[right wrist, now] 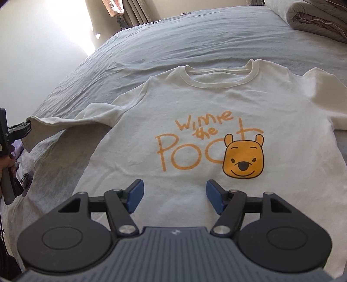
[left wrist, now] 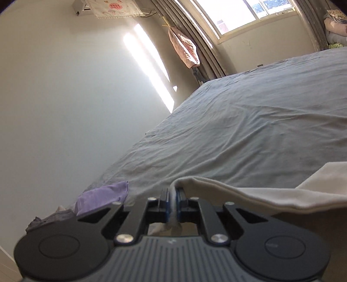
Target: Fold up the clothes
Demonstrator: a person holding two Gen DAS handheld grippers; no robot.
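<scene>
home bedroom, bed point(left wrist: 260, 130) with grey sheet, curtained window point(left wrist: 238, 13), folded quilt point(right wrist: 314, 17)

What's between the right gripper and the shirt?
Nothing visible. The right gripper hangs open right above the shirt, bare fabric between its fingers. The left gripper pinches the sleeve off to the side.

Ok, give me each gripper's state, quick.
Left gripper: shut on the sleeve of the white T-shirt.
Right gripper: open, fingers apart above the shirt's lower front, holding nothing.
</scene>
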